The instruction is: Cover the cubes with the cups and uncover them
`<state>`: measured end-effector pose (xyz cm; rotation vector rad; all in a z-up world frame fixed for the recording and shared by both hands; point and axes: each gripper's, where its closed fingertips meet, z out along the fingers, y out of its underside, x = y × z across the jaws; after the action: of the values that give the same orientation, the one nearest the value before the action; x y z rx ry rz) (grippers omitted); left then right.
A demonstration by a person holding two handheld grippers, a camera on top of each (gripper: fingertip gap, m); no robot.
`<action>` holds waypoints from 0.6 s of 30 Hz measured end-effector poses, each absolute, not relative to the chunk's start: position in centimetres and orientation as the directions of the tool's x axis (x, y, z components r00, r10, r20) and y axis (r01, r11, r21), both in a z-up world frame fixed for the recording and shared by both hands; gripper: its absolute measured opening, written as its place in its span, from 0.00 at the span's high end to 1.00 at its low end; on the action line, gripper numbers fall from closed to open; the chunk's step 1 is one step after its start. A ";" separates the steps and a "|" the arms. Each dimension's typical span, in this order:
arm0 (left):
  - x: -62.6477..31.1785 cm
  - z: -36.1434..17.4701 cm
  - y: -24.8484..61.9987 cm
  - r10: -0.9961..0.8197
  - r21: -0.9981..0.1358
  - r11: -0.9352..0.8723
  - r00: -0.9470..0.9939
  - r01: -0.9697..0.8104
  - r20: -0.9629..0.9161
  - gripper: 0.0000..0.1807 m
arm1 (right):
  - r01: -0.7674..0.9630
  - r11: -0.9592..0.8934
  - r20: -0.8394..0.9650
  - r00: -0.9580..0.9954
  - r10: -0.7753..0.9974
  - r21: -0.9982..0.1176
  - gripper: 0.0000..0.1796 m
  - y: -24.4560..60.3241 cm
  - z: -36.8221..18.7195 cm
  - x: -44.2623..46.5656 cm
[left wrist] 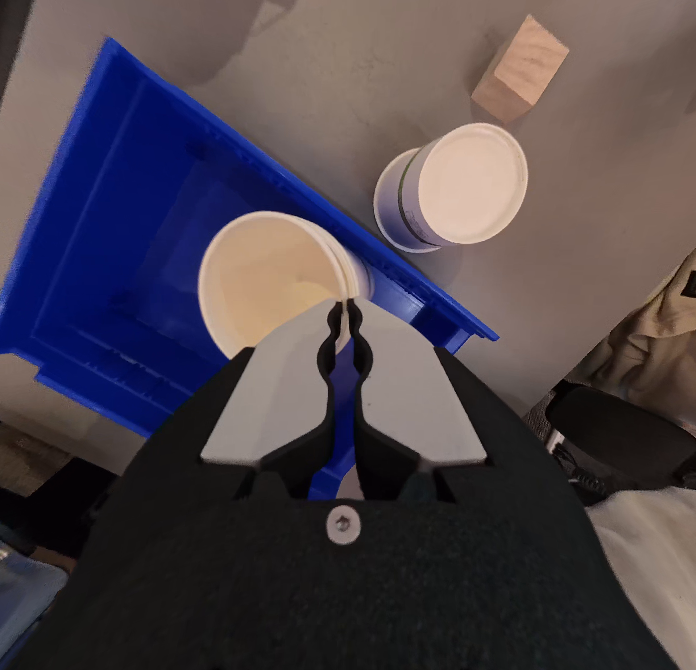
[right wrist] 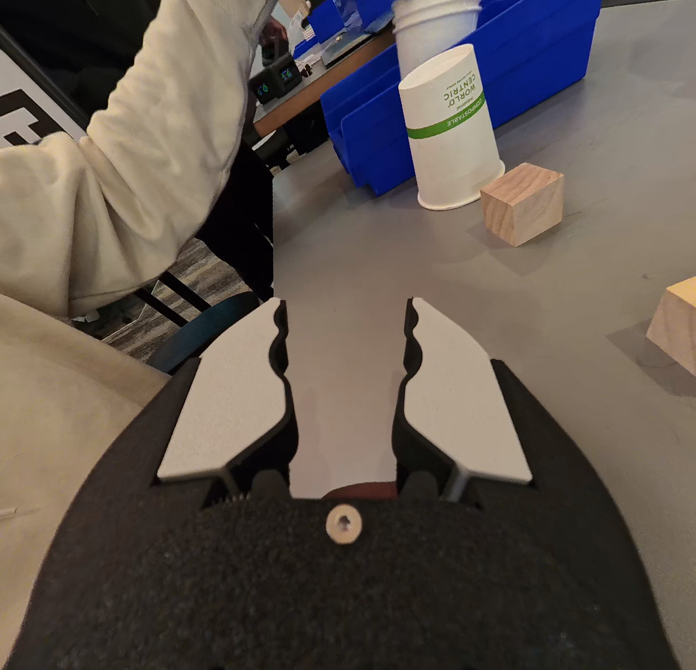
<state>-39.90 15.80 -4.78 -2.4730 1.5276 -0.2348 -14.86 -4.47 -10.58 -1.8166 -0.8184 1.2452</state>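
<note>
Two wooden cubes sit bare on our grey table (right wrist: 376, 275), one (right wrist: 523, 203) just beside the upside-down cup (right wrist: 450, 132) and one (right wrist: 674, 324) at the right edge of the right wrist view. We cannot tell if a cube hides under that cup.

Our left gripper (left wrist: 345, 305) is pressed together on the rim of a stack of white cups (left wrist: 275, 279), with the thin paper wall between its tips. We hold the stack mouth-up above the blue bin (left wrist: 113, 200). In the right wrist view the same stack (right wrist: 437, 23) hangs above the bin (right wrist: 527, 49), behind the turned-over cup.

Our right gripper (right wrist: 345, 305) is spread wide with nothing in it. It hovers low over the table, well apart from the cups.

We think we are at the step of getting the next cup ready. Next, we need just one cup off the stack. The cups sit snug in each other, so our free right gripper may have to pinch one while the left holds the rest. Then we flip that cup over and bring it down straight on a bare cube, so the rim does not bump it.
</note>
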 end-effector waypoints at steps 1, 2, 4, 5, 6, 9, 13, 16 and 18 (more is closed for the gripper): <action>-39.9 -4.3 15.9 -0.894 -0.283 -0.434 0.448 -0.855 0.018 0.98 | 0.081 -0.496 -0.450 0.314 0.836 -0.865 0.67 -4.5 -10.5 -14.9; -39.9 -3.8 16.0 -0.893 -0.290 -0.436 0.449 -0.852 0.024 0.98 | 0.081 -0.494 -0.448 0.314 0.837 -0.866 0.67 -4.5 -10.5 -14.9; -39.9 -3.3 16.0 -0.894 -0.292 -0.435 0.448 -0.852 0.027 0.98 | 0.084 -0.491 -0.444 0.317 0.838 -0.867 0.67 -4.5 -10.5 -14.8; -40.0 -3.1 15.9 -0.895 -0.288 -0.433 0.446 -0.854 0.022 0.98 | 0.084 -0.491 -0.444 0.317 0.838 -0.867 0.67 -4.5 -10.4 -14.8; -40.1 -3.0 16.0 -0.894 -0.286 -0.432 0.447 -0.855 0.012 0.98 | 0.081 -0.491 -0.445 0.317 0.838 -0.867 0.67 -4.5 -10.4 -14.8; -40.4 -2.1 16.2 -0.890 -0.303 -0.433 0.456 -0.849 -0.006 0.98 | 0.079 -0.492 -0.446 0.317 0.837 -0.867 0.67 -4.5 -10.3 -14.7; -40.3 1.0 16.4 -0.884 -0.394 -0.413 0.466 -0.821 -0.043 0.98 | 0.069 -0.492 -0.448 0.319 0.835 -0.868 0.67 -4.4 -10.2 -14.8; -39.9 3.4 16.0 -0.891 -0.428 -0.374 0.447 -0.823 -0.082 0.98 | 0.020 -0.513 -0.479 0.326 0.815 -0.858 0.67 -3.6 -10.0 -14.9; -39.0 4.9 15.5 -0.900 -0.450 -0.342 0.425 -0.825 -0.096 0.98 | -0.054 -0.541 -0.529 0.311 0.789 -0.839 0.66 -2.8 -9.4 -15.2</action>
<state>-38.97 15.52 4.93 -2.2515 1.4633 -0.2338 -15.24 -2.82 -9.38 -1.7778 -0.6609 1.3283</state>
